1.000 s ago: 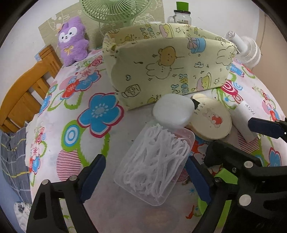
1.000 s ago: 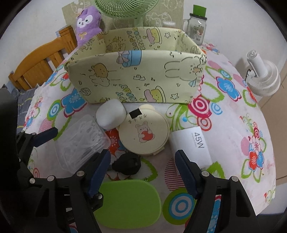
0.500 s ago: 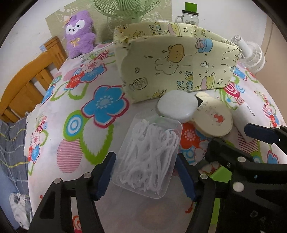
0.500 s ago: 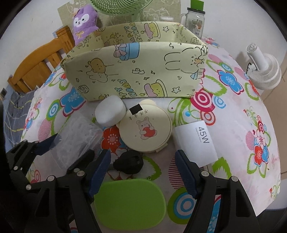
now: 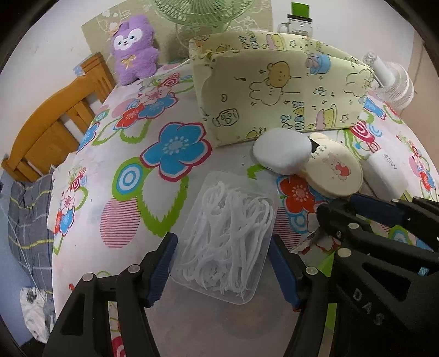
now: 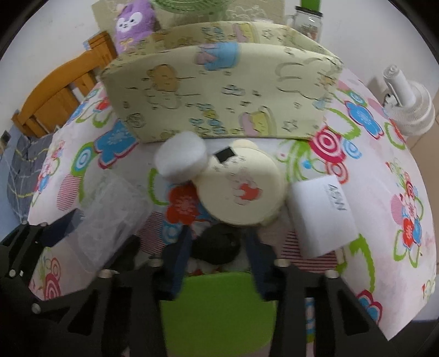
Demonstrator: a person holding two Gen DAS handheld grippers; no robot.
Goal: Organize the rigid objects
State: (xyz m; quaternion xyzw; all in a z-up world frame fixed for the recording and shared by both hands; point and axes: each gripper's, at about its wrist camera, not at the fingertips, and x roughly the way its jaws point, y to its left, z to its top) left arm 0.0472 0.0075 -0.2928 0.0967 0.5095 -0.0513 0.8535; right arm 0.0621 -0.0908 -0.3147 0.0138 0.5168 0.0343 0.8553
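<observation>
A clear plastic box of white floss picks [image 5: 227,236] lies on the flowered tablecloth. My left gripper [image 5: 222,263] is closed onto its two sides. The box shows blurred in the right wrist view [image 6: 109,211]. My right gripper [image 6: 216,247] has its jaws close around a small black object [image 6: 219,244], above a green flat case [image 6: 216,310]. A white round puff [image 5: 282,153], a cream bear compact [image 5: 332,170] and a white 45W charger [image 6: 321,214] lie in front of the yellow fabric storage box [image 5: 274,93].
A purple plush toy [image 5: 133,46], a green fan [image 5: 203,11] and a jar with a green lid [image 5: 297,19] stand behind the storage box. A small white fan [image 6: 408,107] is at the right. A wooden chair [image 5: 52,129] stands at the table's left edge.
My left gripper has narrowed around the floss pick box. My right gripper has moved forward and narrowed around the black object; its view is now motion-blurred.
</observation>
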